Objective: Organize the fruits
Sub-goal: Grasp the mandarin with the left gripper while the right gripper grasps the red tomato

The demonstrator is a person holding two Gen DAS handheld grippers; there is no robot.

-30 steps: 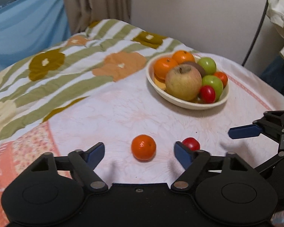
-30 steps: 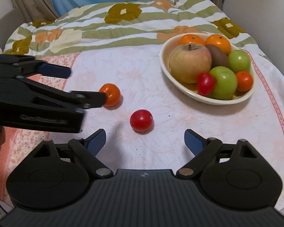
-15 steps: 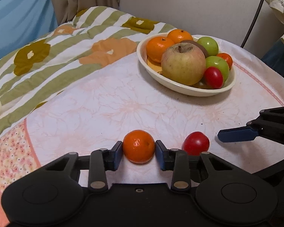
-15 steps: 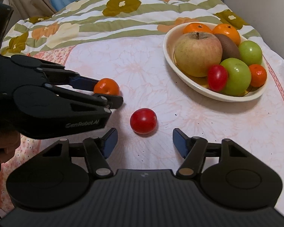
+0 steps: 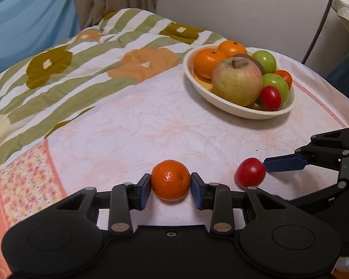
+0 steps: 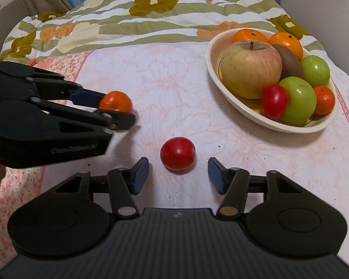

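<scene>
The mandarin (image 5: pixel 170 179) sits on the pale floral cloth (image 5: pixel 151 125), and I have my left gripper (image 5: pixel 170 186) clamped on it, one blue pad pressed to each side, after its jaws closed in. Just to its right lies the red tomato (image 6: pixel 177 153), loose on the cloth; my right gripper (image 6: pixel 178 174) straddles it with its jaws half spread, and they have just been closing. From the right wrist view there is a clear gap on both sides, so the pads (image 6: pixel 140 174) are not touching it, though the left wrist view shows the far finger right at the tomato's edge. The two grippers stand near each other, side by side. Farther back and to the right stands the cream bowl (image 6: pixel 244 110), well apart, holding a large apple (image 6: pixel 251 69), two green fruits, mandarins, a kiwi and another red tomato. Beyond it lies a striped flowered quilt (image 6: pixel 151 14).
</scene>
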